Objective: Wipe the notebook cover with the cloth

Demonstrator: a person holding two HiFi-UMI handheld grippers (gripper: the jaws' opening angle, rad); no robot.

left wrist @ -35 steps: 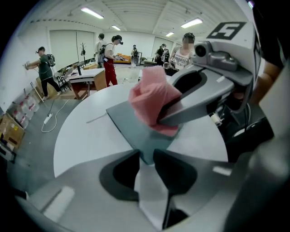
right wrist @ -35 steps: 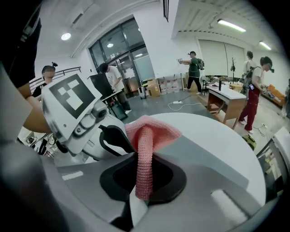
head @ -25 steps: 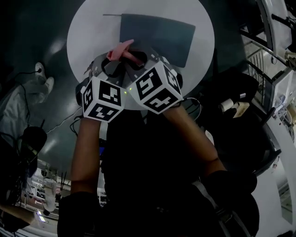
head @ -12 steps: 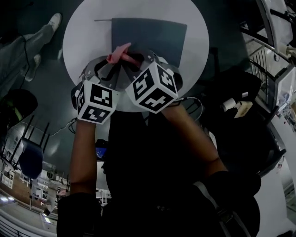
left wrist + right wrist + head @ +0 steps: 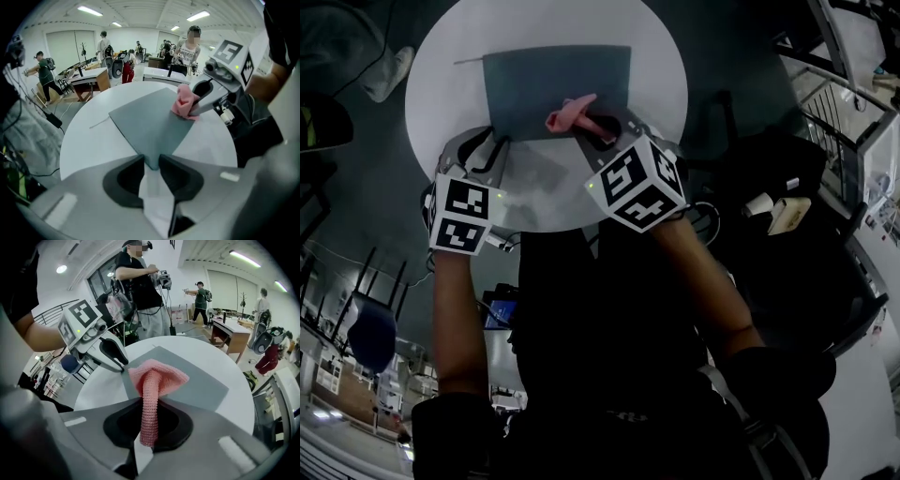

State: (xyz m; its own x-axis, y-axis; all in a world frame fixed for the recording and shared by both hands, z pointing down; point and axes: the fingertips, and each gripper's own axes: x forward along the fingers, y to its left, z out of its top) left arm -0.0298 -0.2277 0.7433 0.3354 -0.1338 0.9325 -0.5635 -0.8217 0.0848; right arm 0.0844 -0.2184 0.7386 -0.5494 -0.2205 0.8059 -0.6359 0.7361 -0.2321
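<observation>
A dark grey notebook (image 5: 553, 75) lies flat on a round white table (image 5: 661, 56). My left gripper (image 5: 500, 141) points steeply down at the notebook's near left corner. In the left gripper view that corner (image 5: 151, 161) sits wedged between the narrowly parted jaws. My right gripper (image 5: 602, 134) is shut on a pink knitted cloth (image 5: 570, 114). The cloth's bunched end rests on the cover near the near edge. In the right gripper view the cloth (image 5: 157, 376) runs up from between the jaws and spreads on the notebook (image 5: 201, 380), with the left gripper (image 5: 124, 367) just beyond.
A thin ribbon (image 5: 469, 62) sticks out from the notebook's far left corner. Dark chairs and a black bag (image 5: 787, 187) stand to the right of the table. Several people and desks (image 5: 89, 79) fill the room beyond. The floor around is dark.
The two grippers have parted. The right one carried the cloth rightward along the notebook's near edge, away from the left corner. The left gripper stays at that corner.
</observation>
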